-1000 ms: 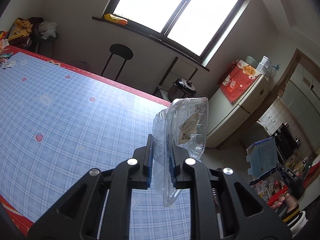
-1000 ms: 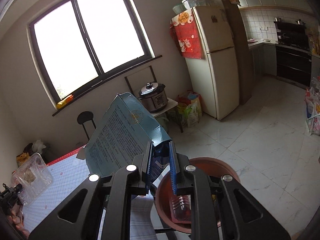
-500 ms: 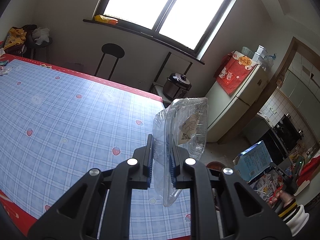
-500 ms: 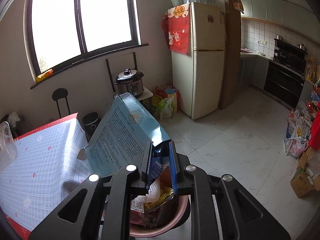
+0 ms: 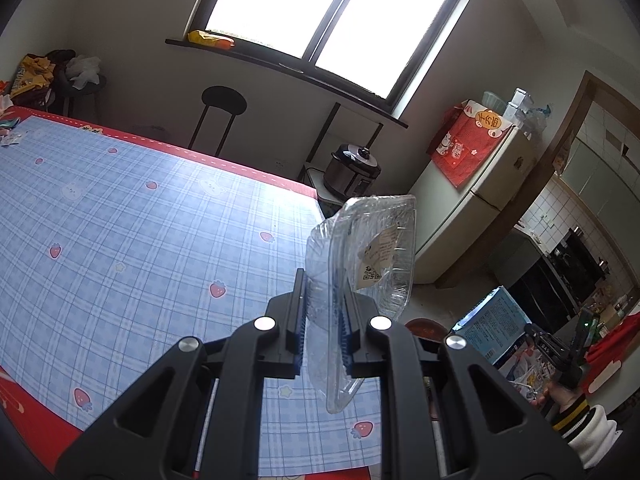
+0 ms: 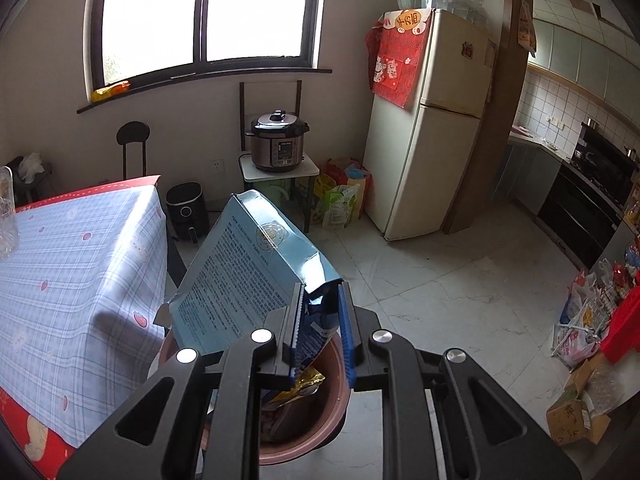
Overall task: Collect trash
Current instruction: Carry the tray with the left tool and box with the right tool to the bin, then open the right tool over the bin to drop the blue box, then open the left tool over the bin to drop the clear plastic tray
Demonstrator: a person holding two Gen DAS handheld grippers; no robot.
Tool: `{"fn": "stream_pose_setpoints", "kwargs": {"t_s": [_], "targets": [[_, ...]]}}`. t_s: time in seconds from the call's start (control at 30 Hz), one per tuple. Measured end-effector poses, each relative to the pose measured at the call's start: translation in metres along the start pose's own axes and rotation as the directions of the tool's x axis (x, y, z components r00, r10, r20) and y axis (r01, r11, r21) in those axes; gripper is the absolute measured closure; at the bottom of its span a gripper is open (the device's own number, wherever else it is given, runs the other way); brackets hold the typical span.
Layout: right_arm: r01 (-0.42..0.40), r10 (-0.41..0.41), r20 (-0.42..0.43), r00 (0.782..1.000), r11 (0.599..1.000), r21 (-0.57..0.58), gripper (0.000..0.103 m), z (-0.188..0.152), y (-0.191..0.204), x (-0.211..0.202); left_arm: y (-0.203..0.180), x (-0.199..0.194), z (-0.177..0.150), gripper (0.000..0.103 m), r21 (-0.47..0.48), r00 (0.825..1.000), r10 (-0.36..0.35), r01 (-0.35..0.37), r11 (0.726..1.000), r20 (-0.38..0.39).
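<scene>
My left gripper (image 5: 323,334) is shut on a clear plastic clamshell container (image 5: 366,268) and holds it upright above the blue checked tablecloth (image 5: 120,240). My right gripper (image 6: 320,334) is shut on a blue cardboard box (image 6: 248,276), gripped at its torn flap, and holds it over a brown trash bin (image 6: 320,428) on the floor beside the table. The bin holds wrappers. The box (image 5: 490,330) and the bin rim (image 5: 426,326) also show in the left wrist view, at the right. The clamshell (image 6: 6,216) shows at the left edge of the right wrist view.
A red-edged table (image 6: 76,264) stands left of the bin. A black stool (image 5: 222,114), a rice cooker (image 6: 278,146) on a small stand, a small black bin (image 6: 186,210), a fridge (image 6: 432,128) and bags on the tiled floor (image 6: 460,280) surround it.
My right gripper has swung away from the table and come over the bin with the box. My left gripper has moved with the clamshell toward the table's right end.
</scene>
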State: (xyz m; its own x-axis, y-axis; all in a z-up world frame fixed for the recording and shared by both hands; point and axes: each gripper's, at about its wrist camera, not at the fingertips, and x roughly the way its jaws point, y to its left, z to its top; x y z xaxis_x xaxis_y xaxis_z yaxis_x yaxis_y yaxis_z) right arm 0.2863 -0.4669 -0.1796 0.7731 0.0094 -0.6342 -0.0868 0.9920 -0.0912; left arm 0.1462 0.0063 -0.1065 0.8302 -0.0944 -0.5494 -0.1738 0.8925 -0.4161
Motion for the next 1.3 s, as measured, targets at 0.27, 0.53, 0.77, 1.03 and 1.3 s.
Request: {"fn": "stream_pose_setpoints", "kwargs": {"t_s": [0.27, 0.53, 0.77, 1.03, 1.3], "targets": [[-0.014, 0.014, 0.033, 0.999, 1.0, 0.004, 0.048, 0.003, 0.003, -0.002, -0.007, -0.003, -0.004, 0.086, 0.019, 1.0, -0.004, 0.005, 1.0, -0.006], [-0.054, 0.05, 0.071, 0.996, 0.997, 0.053, 0.045, 0.005, -0.005, -0.023, -0.015, 0.0, 0.001, 0.086, 0.048, 0.999, -0.042, 0.043, 0.998, -0.014], [-0.049, 0.036, 0.115, 0.993, 0.993, 0.107, 0.016, 0.009, -0.014, -0.056, -0.034, 0.011, -0.001, 0.086, 0.082, 0.995, -0.095, 0.098, 0.992, -0.035], [-0.012, -0.005, 0.092, 0.996, 0.982, 0.189, 0.005, -0.003, -0.034, -0.089, -0.077, 0.03, -0.004, 0.086, 0.142, 0.983, -0.169, 0.177, 0.974, -0.068], [0.004, -0.019, 0.07, 0.997, 0.978, 0.209, 0.005, -0.017, -0.052, -0.113, -0.139, 0.063, -0.022, 0.086, 0.215, 0.963, -0.226, 0.254, 0.943, -0.145]]}}
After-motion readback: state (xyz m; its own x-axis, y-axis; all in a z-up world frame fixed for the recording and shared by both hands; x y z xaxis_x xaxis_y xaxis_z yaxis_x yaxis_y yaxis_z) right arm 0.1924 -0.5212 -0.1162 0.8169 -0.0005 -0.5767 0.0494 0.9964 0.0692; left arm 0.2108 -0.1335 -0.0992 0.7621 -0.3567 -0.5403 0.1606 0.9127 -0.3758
